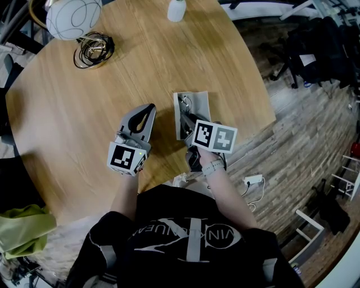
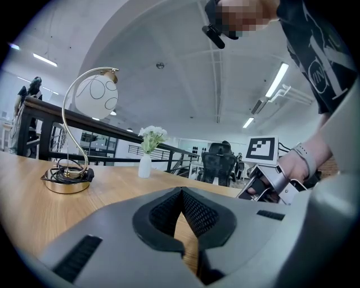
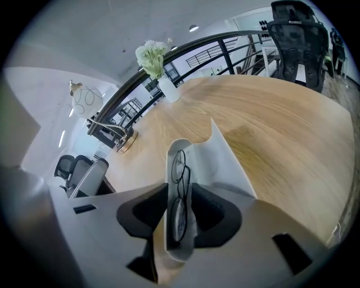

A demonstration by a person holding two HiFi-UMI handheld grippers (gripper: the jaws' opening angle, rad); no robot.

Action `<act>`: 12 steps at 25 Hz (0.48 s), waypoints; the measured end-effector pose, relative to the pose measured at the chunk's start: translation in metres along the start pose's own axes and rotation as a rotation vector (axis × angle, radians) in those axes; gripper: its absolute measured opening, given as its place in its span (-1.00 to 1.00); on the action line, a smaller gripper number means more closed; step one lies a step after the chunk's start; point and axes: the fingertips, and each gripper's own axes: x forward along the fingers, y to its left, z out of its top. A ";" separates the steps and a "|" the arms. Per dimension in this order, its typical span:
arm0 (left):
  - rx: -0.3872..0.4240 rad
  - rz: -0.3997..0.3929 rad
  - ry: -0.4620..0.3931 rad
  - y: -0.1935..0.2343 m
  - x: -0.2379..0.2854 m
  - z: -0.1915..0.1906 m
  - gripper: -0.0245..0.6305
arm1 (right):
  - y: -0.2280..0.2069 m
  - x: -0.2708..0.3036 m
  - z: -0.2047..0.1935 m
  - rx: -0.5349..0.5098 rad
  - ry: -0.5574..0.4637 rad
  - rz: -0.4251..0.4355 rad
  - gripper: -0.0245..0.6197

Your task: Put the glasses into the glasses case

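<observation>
Glasses [image 3: 179, 188]: folded, lying lengthwise in the tray of the glasses case [image 3: 225, 163]. The frame sits inside the tray walls, so the placing step is judged done.
Glasses case: open on the worktop [image 1: 84, 112], lid laid back flat to the tray's right. This leaves the tray clear from above. Closing the lid is judged the only step left.
Right tool [image 3: 179, 185]: jaws wide apart, one each side of the case's tray, glasses between them. The pads do not press on the frame, so nothing is gripped. Contact with the tray walls cannot be told.
Right tool, attitude: pitched steeply down over the near end of the glasses case [image 1: 197, 101], in line with the tray. That line suits lowering the frame straight in.
Left tool [image 2: 181, 191]: jaw tips together, nothing between them.
Left tool, place: on the worktop just left of the glasses case, apart from it [image 1: 151, 108]. It is judged parked, not steadying the case.
Lamp [image 1: 73, 17]: beyond the glasses case to the left, well apart.
Vase [image 1: 176, 10]: beyond the glasses case, at the worktop's far edge.
</observation>
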 end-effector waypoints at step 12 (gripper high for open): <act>0.029 0.005 0.001 -0.003 -0.003 0.000 -0.88 | 0.009 -0.016 0.010 -0.048 -0.069 0.031 -0.52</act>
